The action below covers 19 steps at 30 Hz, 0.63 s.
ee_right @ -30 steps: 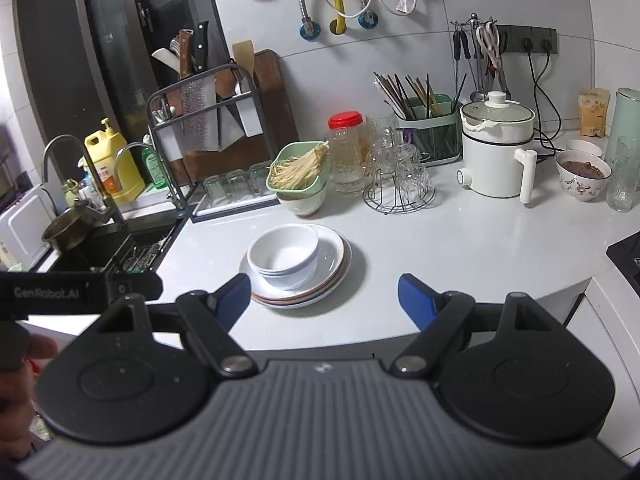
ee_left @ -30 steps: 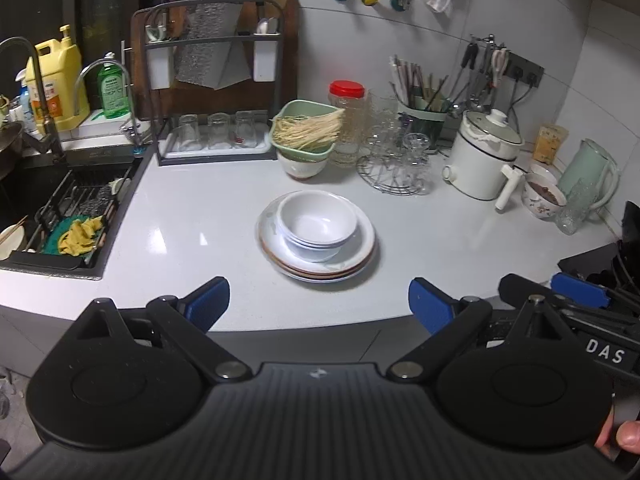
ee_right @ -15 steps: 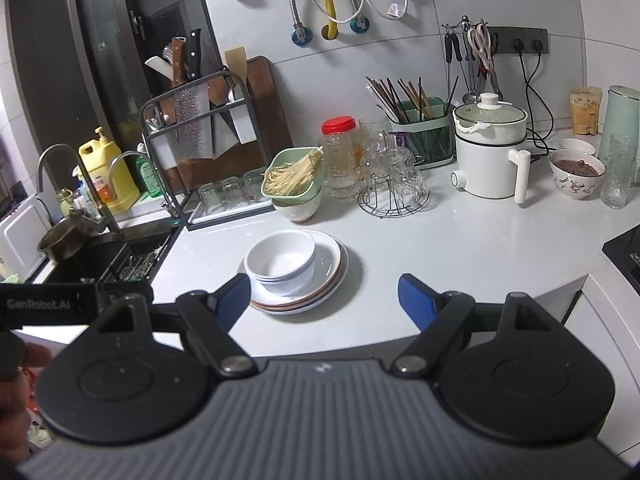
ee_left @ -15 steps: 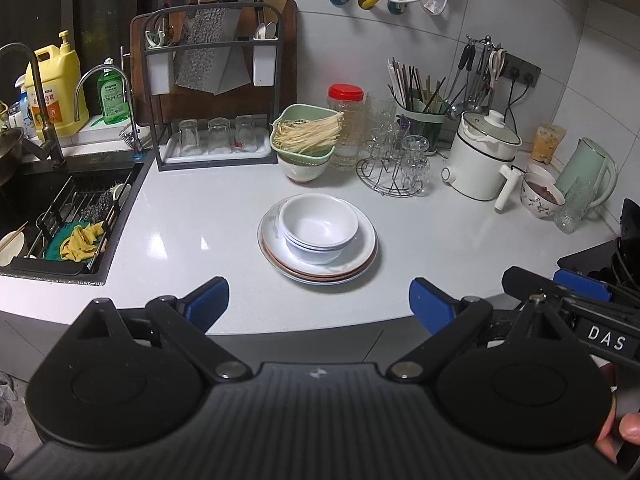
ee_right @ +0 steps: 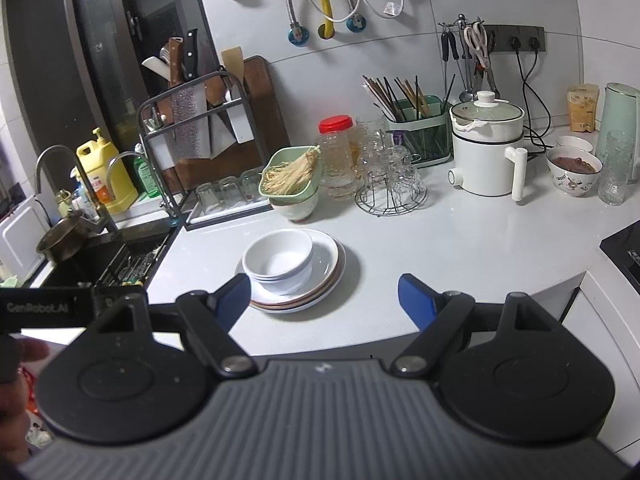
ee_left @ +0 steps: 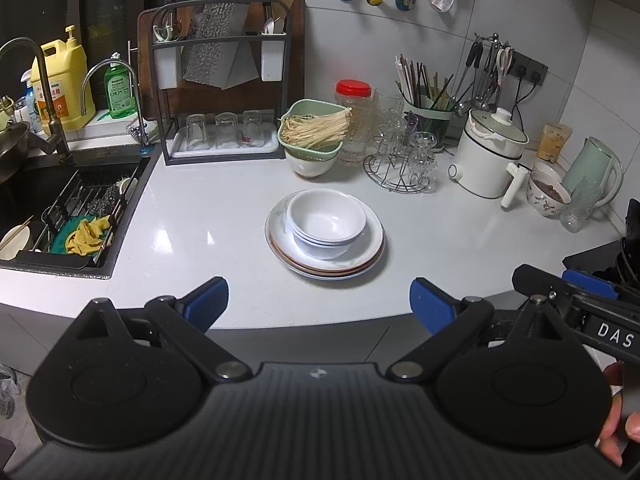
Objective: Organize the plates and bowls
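White bowls [ee_left: 326, 222] sit nested on the stacked plates [ee_left: 362, 256] mid-surface [ee_left: 200, 216], so we judge the gathering done and only putting away, if anything, left. Our left claw [ee_left: 318, 300] and right claw [ee_right: 324, 296] hang spread and empty at the near edge.
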### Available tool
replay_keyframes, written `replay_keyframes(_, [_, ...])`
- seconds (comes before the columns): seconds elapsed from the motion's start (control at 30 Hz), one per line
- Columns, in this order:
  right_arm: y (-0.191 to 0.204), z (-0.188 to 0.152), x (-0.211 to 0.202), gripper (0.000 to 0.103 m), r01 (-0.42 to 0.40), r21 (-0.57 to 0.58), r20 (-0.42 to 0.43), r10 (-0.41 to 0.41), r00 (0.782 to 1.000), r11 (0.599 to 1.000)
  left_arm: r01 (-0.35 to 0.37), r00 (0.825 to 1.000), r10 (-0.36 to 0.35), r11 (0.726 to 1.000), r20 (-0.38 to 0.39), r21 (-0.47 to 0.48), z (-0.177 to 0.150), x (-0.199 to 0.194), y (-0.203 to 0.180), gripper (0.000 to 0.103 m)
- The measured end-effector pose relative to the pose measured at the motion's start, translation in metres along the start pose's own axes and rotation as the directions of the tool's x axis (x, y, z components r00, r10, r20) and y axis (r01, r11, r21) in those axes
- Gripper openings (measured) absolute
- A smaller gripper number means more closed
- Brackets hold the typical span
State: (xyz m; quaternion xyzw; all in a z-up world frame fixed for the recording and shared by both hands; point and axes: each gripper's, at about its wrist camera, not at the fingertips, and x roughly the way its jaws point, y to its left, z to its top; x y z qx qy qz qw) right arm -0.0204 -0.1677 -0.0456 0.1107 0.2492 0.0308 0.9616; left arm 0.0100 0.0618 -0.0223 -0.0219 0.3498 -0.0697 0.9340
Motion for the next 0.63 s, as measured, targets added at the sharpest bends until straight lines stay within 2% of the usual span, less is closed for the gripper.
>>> replay_keyframes(0.63, [0.0046, 0.002, 0.0032, 0.082, -0.008, -0.009, 0.0, 0.008, 1.0, 1.0, -0.011, 1.0, 0.011, 1.0, 0.003, -0.007, 0.0007, -0.0013, -0.0002, 0.1])
